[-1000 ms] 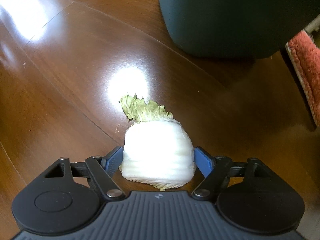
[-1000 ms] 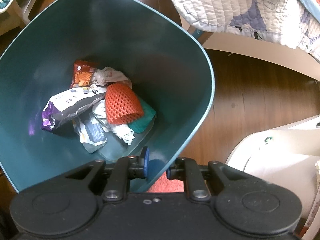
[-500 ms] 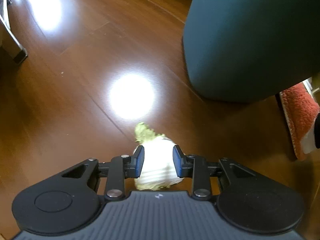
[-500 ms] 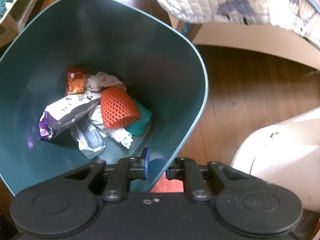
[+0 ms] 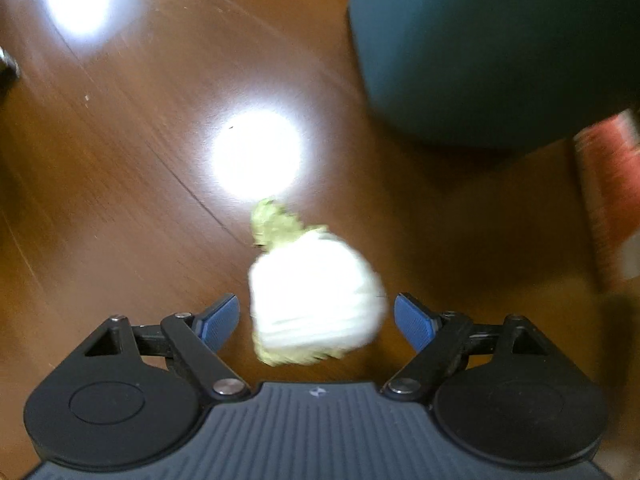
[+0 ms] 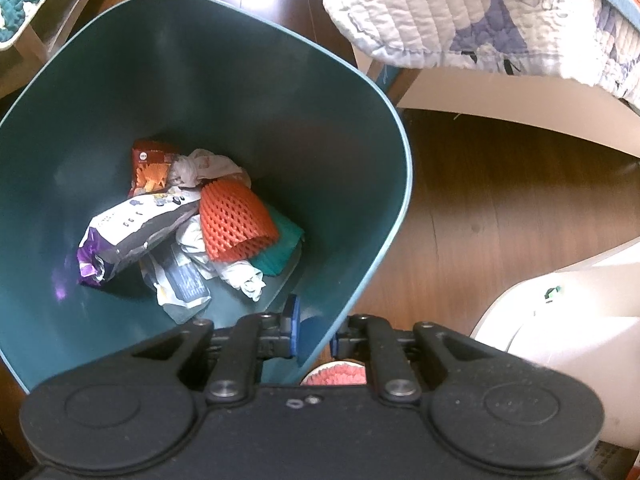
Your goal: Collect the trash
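with the right gripper [image 6: 312, 334] clamping the bin [image 6: 400, 168] wall, recentre the open left gripper [image 5: 318, 320] around the cabbage scrap [image 5: 316, 300] beside that bin.

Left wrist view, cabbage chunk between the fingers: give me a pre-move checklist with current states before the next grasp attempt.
1. Left gripper open wide enough: ok, both blue fingers stand apart from the cabbage chunk.
2. Chunk centred between the fingers: ok, a gap on each side.
3. Chunk resting on the wooden floor or in the air: cannot tell, the picture is blurred.
4. Right gripper gripping the teal bin: ok, its fingers close on the near wall.
5. Room in the bin: ok, trash such as the orange foam net only covers the bottom.
6. Path to the bin opening: cannot tell from the left wrist view.
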